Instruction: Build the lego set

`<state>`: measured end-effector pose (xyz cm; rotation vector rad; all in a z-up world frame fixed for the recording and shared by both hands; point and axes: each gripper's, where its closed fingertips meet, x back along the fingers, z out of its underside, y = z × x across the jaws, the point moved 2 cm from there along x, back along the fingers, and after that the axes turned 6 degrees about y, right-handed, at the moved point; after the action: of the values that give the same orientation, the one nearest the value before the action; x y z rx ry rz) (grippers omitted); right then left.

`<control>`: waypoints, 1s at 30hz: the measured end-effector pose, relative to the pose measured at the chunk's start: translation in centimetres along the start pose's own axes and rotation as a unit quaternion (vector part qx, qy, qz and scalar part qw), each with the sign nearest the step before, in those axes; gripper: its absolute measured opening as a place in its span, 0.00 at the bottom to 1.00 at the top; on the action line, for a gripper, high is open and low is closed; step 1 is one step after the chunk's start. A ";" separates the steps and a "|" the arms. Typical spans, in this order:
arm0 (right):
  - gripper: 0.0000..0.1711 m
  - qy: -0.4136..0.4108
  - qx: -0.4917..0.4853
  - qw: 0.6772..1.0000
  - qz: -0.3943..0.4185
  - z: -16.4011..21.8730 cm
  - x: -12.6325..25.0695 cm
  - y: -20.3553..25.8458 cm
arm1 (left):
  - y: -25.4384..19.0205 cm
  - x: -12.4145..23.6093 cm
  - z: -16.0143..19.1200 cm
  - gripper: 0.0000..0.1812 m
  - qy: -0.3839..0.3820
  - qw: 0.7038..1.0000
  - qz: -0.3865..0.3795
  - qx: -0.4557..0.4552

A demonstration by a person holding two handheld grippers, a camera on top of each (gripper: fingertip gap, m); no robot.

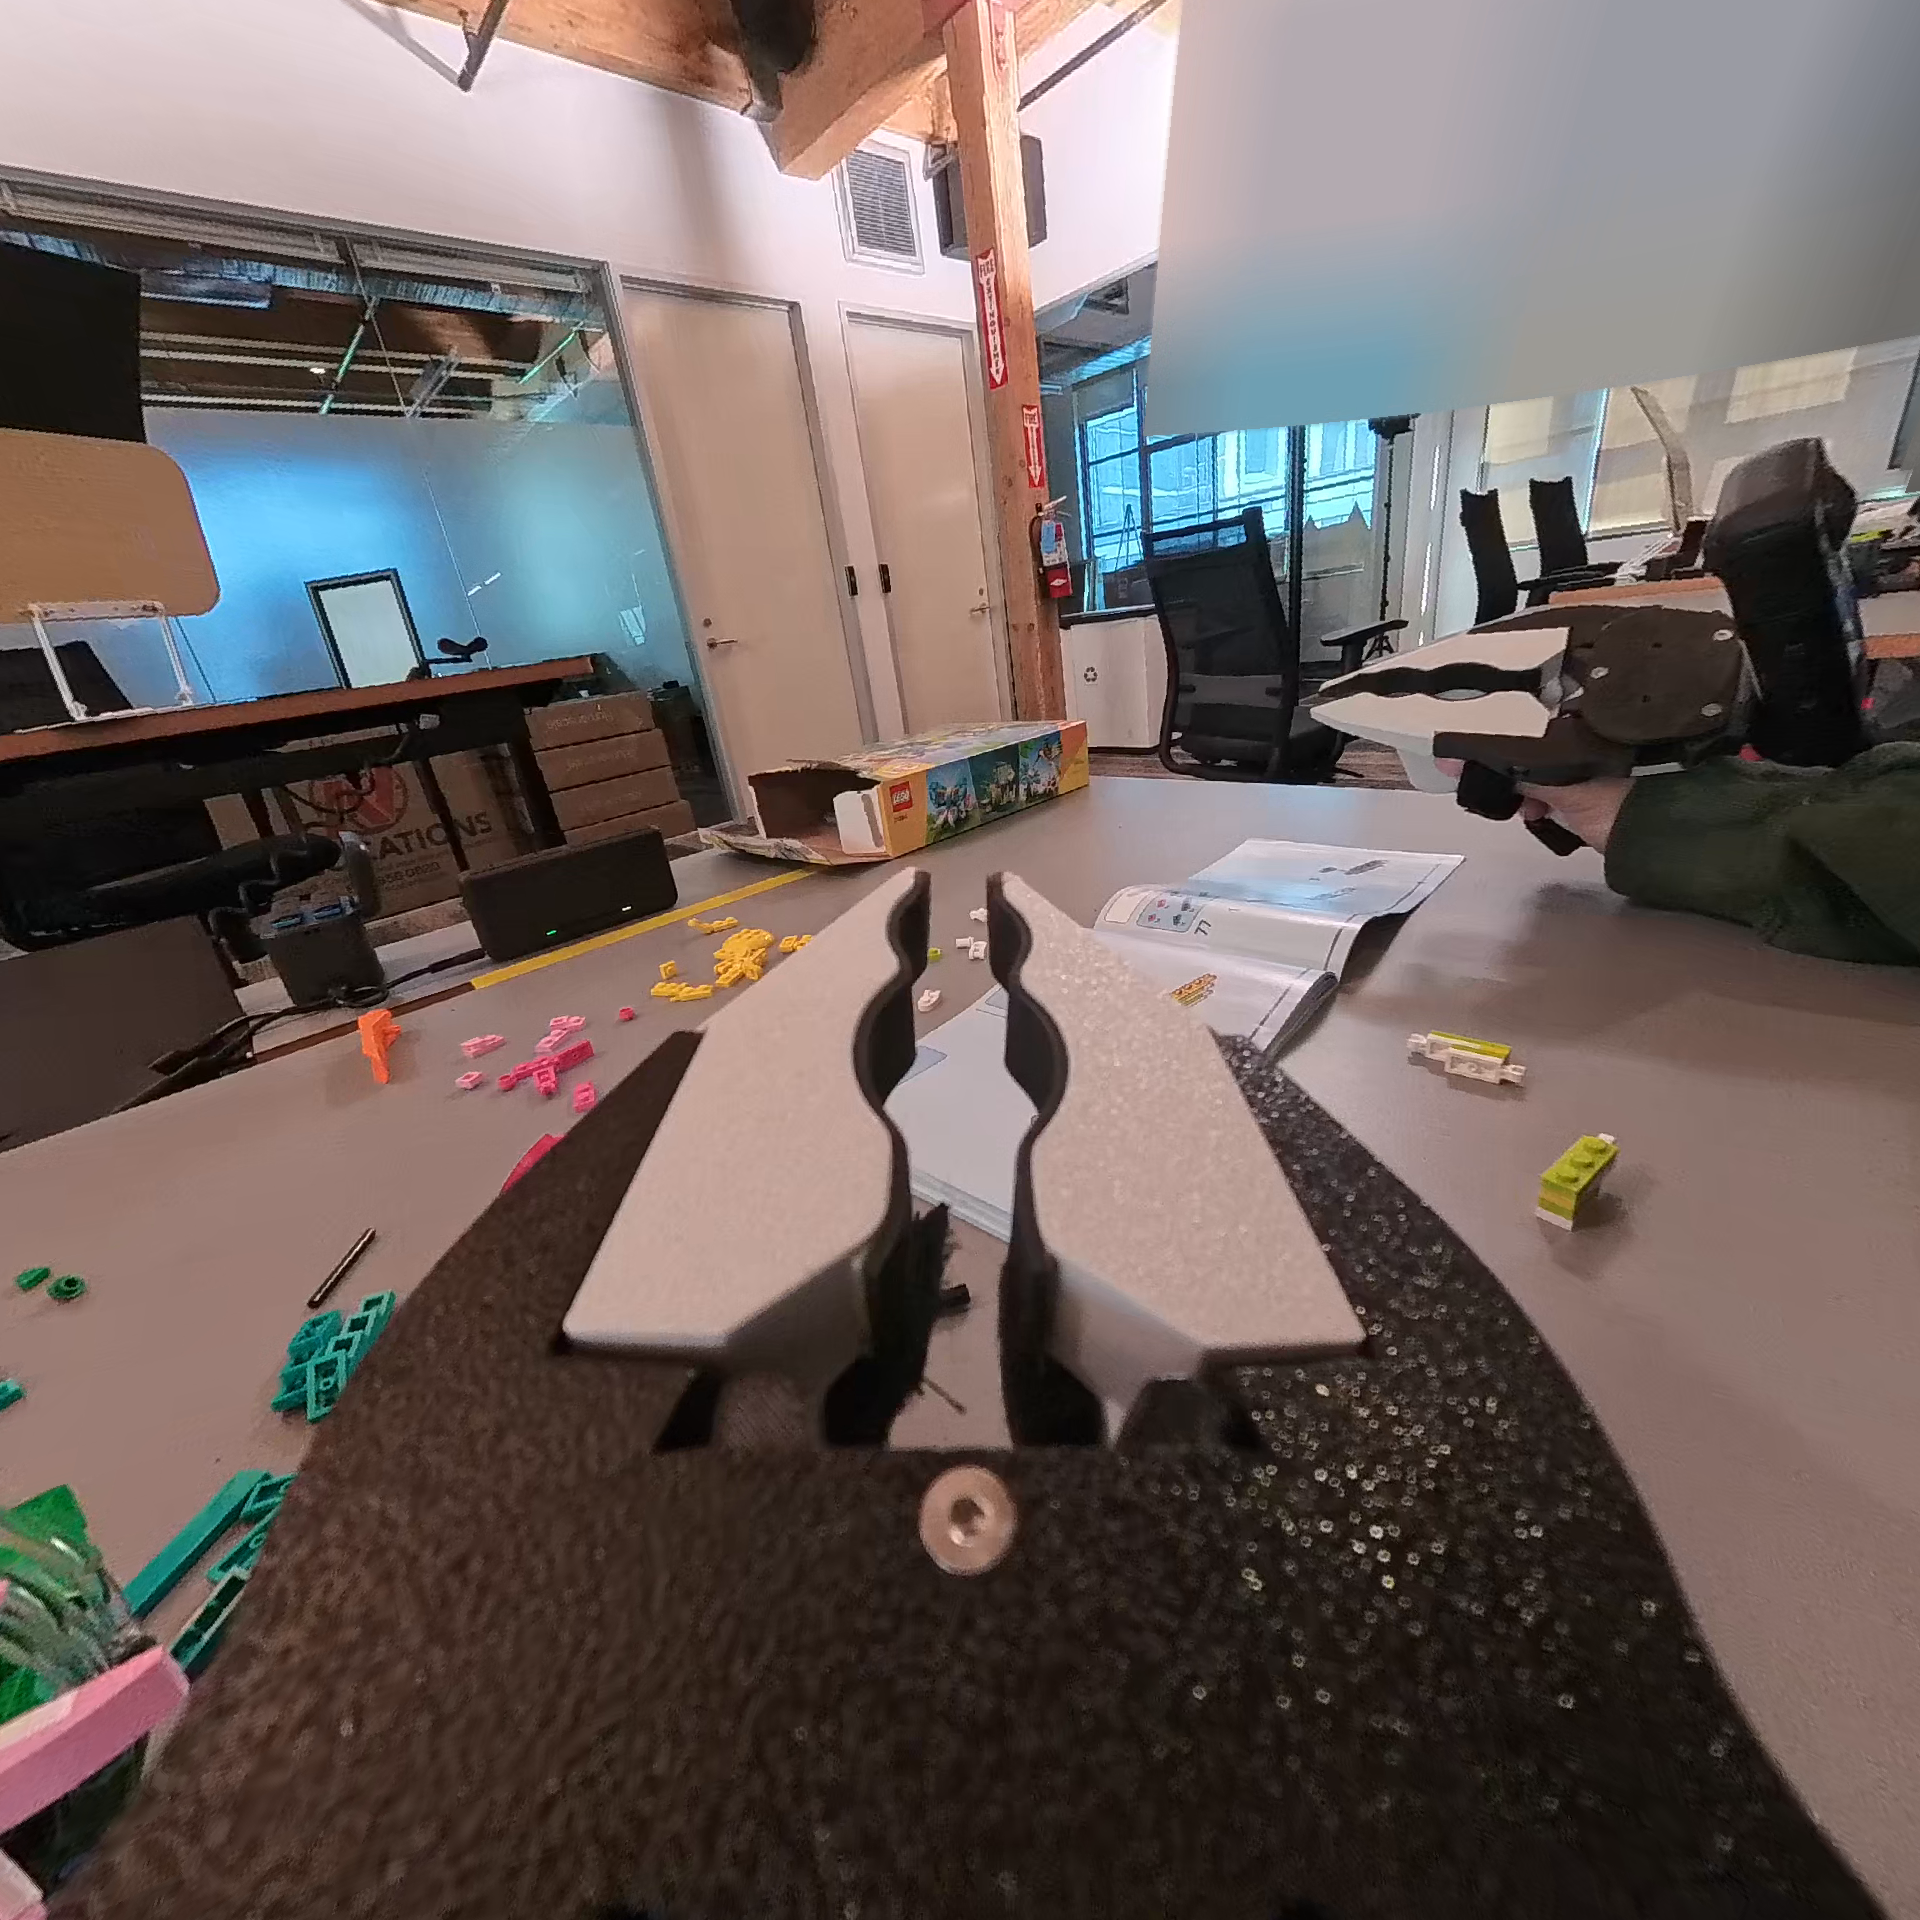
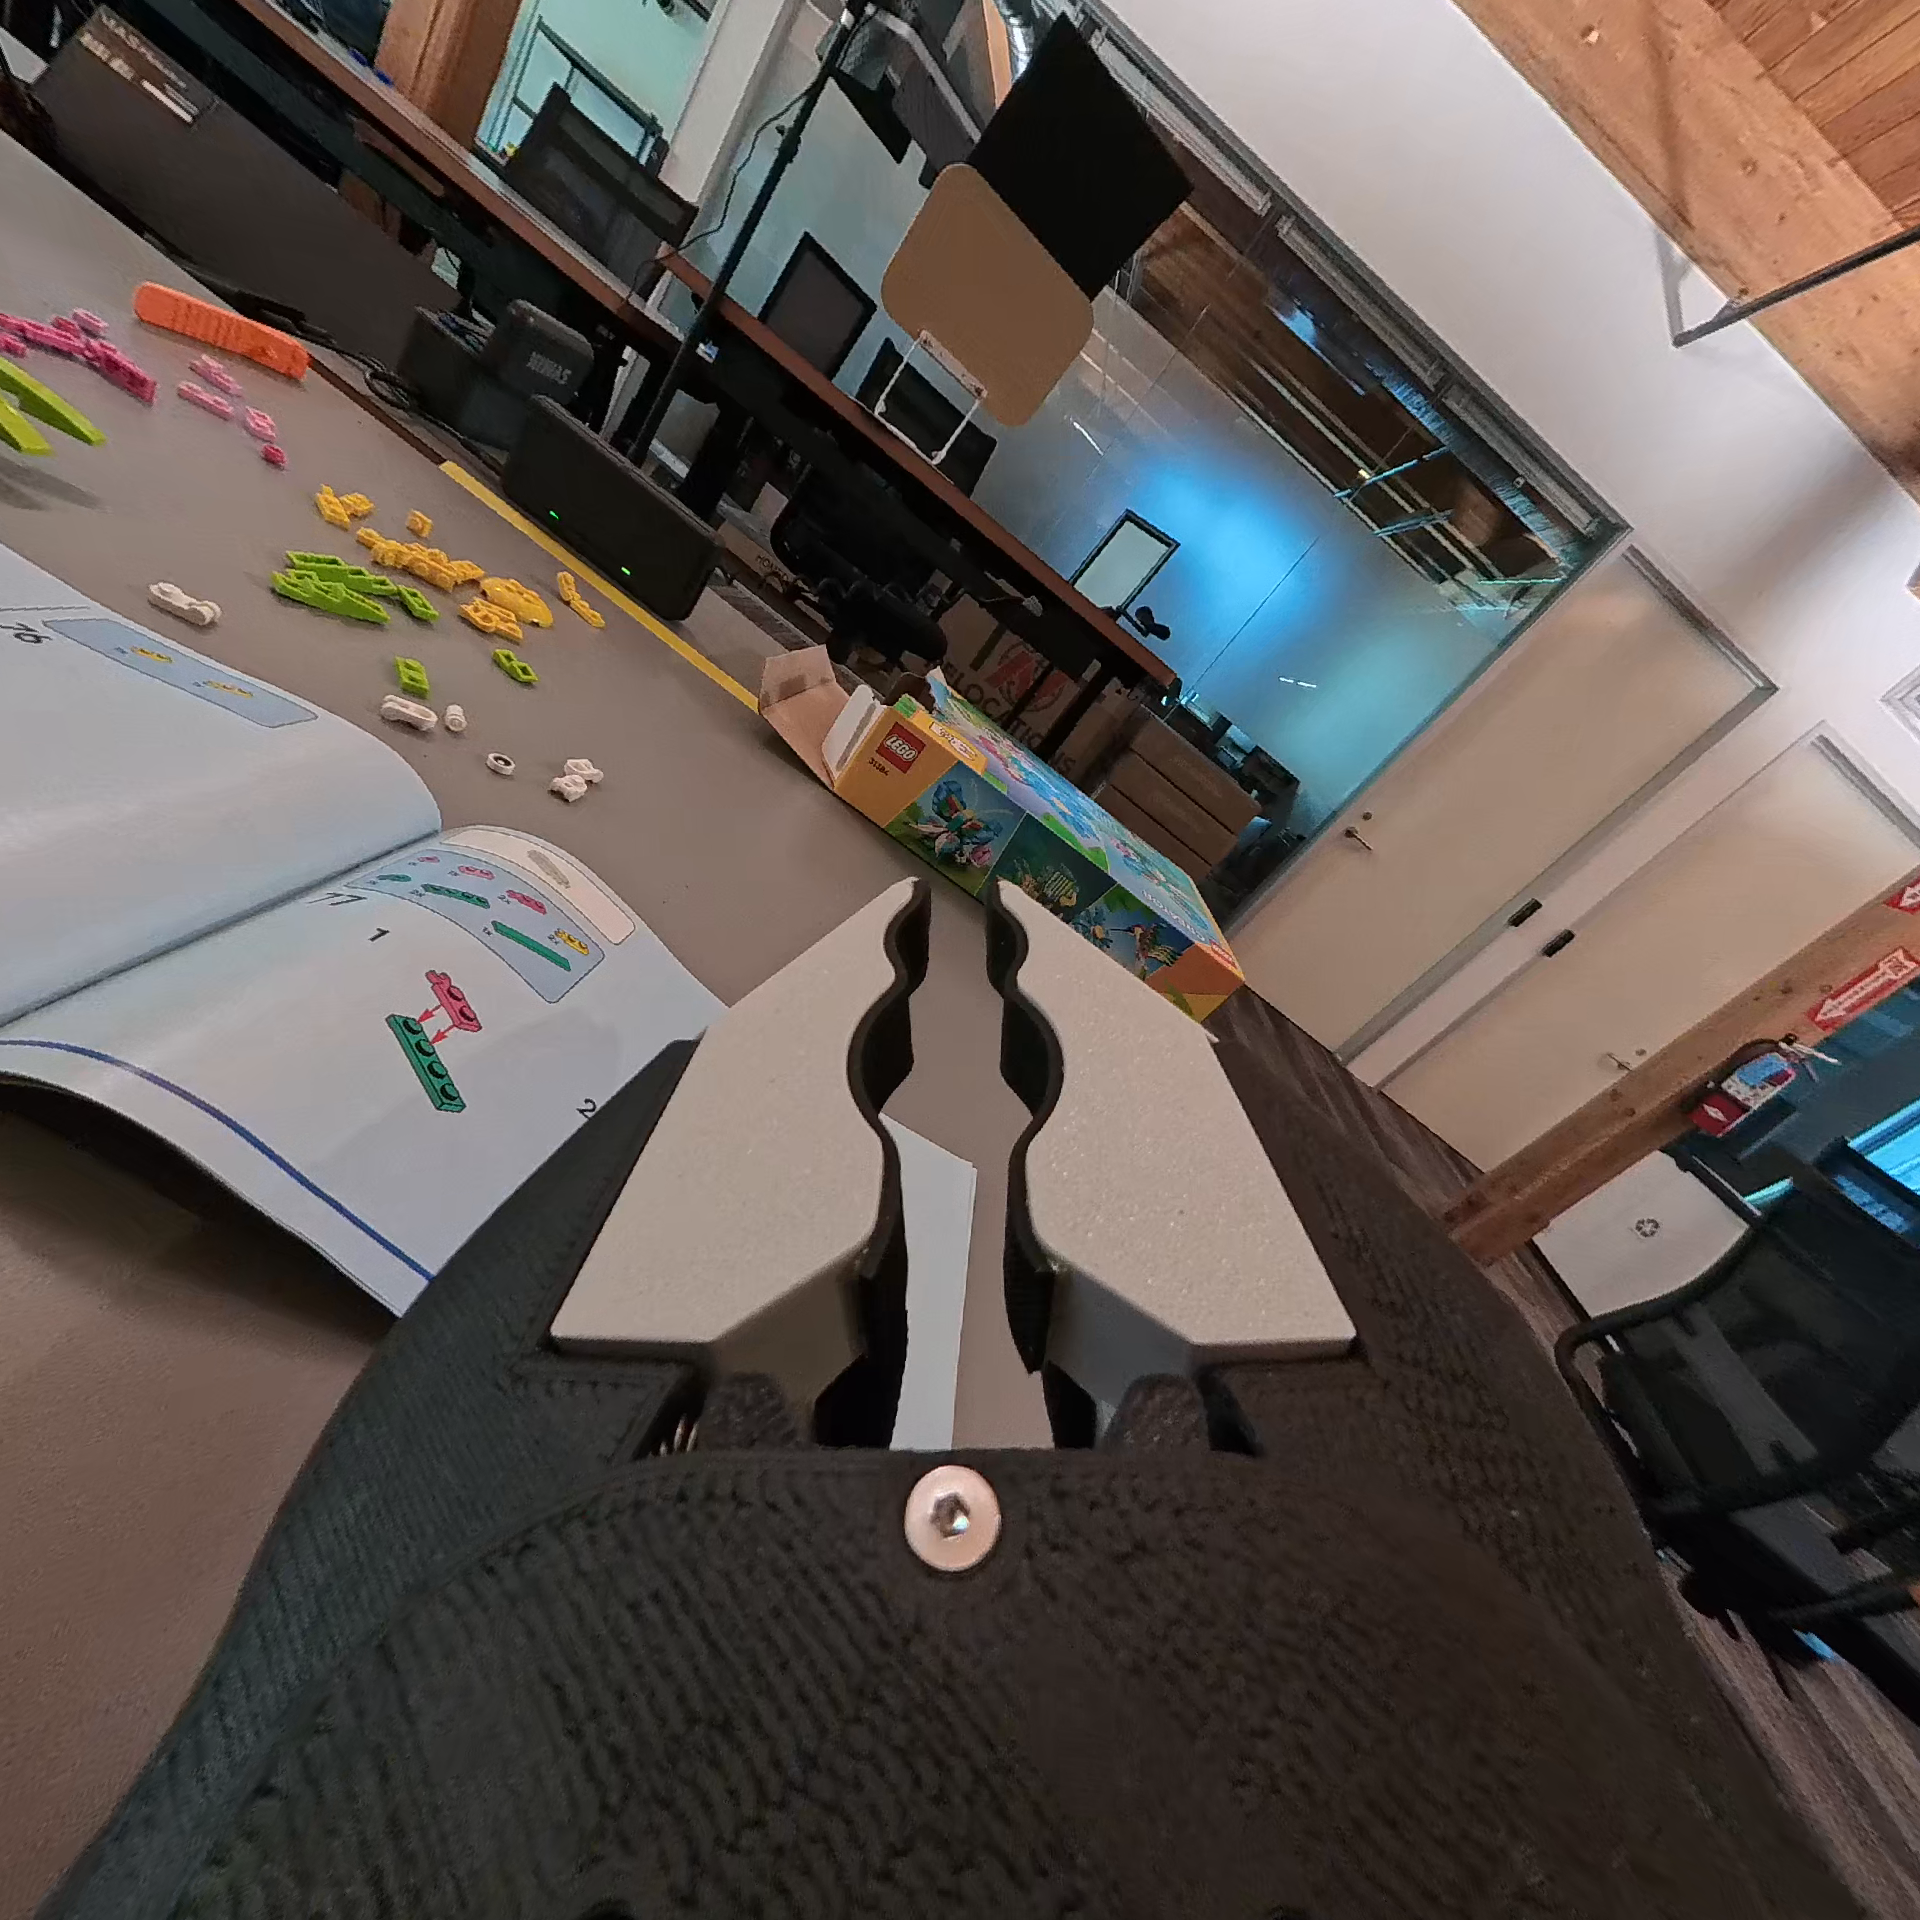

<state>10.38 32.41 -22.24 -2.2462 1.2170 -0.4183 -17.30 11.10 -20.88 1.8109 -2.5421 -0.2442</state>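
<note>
My left gripper (image 1: 958,899) hovers low over the grey table (image 1: 1558,1403), its jaws shut to a narrow slit and holding nothing. It points at the open instruction booklet (image 1: 1278,925). My right gripper (image 2: 956,904) is shut and empty too, tilted beside the booklet (image 2: 312,935); it also shows at the far right of the left wrist view (image 1: 1325,704). Loose pieces lie sorted by colour: yellow (image 1: 738,956), pink (image 1: 540,1060), teal (image 1: 332,1351), lime (image 2: 343,587) and small white ones (image 2: 405,712). A small lime build (image 1: 1577,1179) and a white-and-lime piece (image 1: 1467,1058) lie to the right.
The opened Lego box (image 1: 966,790) lies at the table's far edge. An orange brick separator (image 1: 379,1042) lies left of the pink pieces. A green and pink partial build (image 1: 62,1662) sits at the near left. A black device (image 1: 566,894) stands beyond the table edge. A green sleeve (image 1: 1766,852) rests at the right. My right fingertips sit around 35 cm from my left ones. About 15 cm separates my left fingertips from the small lime build (image 1: 1577,1179).
</note>
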 end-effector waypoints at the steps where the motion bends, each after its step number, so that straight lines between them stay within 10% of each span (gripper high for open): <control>1: 0.05 0.000 0.000 1.000 0.000 0.0 0.0 0.0 | -0.1 0.0 0.0 0.04 -0.001 1.000 0.002 0.001; 30: 0.05 -0.002 -0.042 0.997 -0.070 -0.8 0.1 1.7 | -0.1 -0.3 0.1 0.04 0.002 1.000 0.006 0.013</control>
<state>8.86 31.35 -22.61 -2.4116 1.0974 -0.4216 -17.15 11.34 -20.95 1.8030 -2.5631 -0.2086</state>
